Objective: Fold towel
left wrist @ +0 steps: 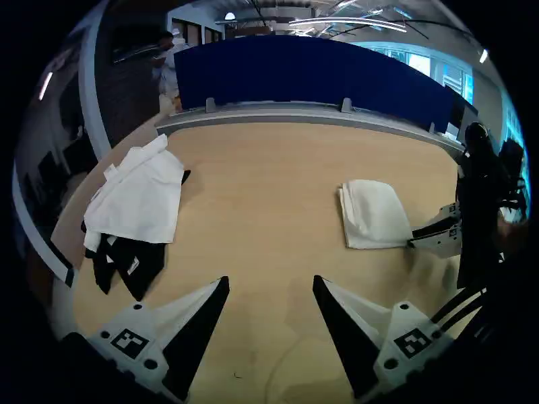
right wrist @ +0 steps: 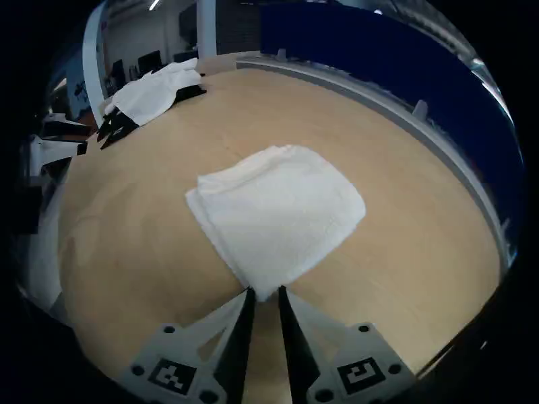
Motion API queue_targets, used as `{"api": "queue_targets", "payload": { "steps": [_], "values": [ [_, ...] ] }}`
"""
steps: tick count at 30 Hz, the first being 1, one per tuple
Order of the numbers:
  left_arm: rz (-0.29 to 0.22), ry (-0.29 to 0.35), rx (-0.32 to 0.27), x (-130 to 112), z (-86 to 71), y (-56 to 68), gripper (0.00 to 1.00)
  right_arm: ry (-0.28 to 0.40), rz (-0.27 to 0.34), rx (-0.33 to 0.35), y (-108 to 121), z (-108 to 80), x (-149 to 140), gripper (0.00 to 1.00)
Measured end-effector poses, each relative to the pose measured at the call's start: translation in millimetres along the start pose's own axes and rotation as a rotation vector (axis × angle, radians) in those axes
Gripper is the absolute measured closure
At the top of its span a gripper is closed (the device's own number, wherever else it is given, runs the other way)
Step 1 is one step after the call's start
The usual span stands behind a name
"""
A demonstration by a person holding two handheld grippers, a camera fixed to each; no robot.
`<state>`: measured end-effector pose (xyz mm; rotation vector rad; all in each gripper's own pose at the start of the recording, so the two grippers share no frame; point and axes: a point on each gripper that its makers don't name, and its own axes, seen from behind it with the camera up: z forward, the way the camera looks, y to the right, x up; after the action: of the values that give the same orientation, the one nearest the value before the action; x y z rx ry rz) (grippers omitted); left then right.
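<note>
Left gripper view, then right gripper view: a folded towel held by one corner

Left gripper view showed the left gripper (left wrist: pixel 269 279) low over a pale wooden table (left wrist: pixel 269 155), its fingers wide apart and holding nothing. The towel (left wrist: pixel 374 214), white and already folded into a thick rectangle, lay on the table ahead and to the right. The right gripper (left wrist: pixel 438 232) met the towel's edge from the side. Well apart, on the far left, sat a pile of white cloth (left wrist: pixel 138 195) over black cloth (left wrist: pixel 124 259).

Right gripper view showed the right gripper (right wrist: pixel 265 291) with its fingers drawn close together, clamped on the near corner of the towel (right wrist: pixel 279 209). The rest of the towel lay flat on the table (right wrist: pixel 404 222) straight ahead.

To finish the fold well, the free left gripper would likely need to take the neighbouring corner. Both corners could then be lifted level and carried across together, so the layers did not slide or bunch.
</note>
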<state>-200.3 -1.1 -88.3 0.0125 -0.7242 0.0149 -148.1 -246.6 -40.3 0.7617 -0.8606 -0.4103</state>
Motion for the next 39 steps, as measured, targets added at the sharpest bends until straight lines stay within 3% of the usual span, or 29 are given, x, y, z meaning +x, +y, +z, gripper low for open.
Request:
{"api": "queue_targets", "payload": {
  "steps": [4, 12, 18, 39],
  "values": [
    [0.000, 0.000, 0.001, -1, 0.9, -0.9, 0.08, 0.012, 0.013, -0.002, 0, -0.5, 2, 0.94],
    [0.002, -0.001, 0.000, -3, 1.7, -0.8, 0.08, 0.045, 0.005, -0.001, 2, -7.5, 13, 0.96],
    [0.004, 0.000, -0.001, -3, -1.0, 0.0, 0.08, 0.094, -0.014, -0.009, 5, -20.8, 36, 0.96],
    [0.021, 0.027, -0.011, 7, -12.8, 1.6, 0.08, 0.312, -0.107, -0.032, 21, -111.0, 156, 0.96]
  ]
}}
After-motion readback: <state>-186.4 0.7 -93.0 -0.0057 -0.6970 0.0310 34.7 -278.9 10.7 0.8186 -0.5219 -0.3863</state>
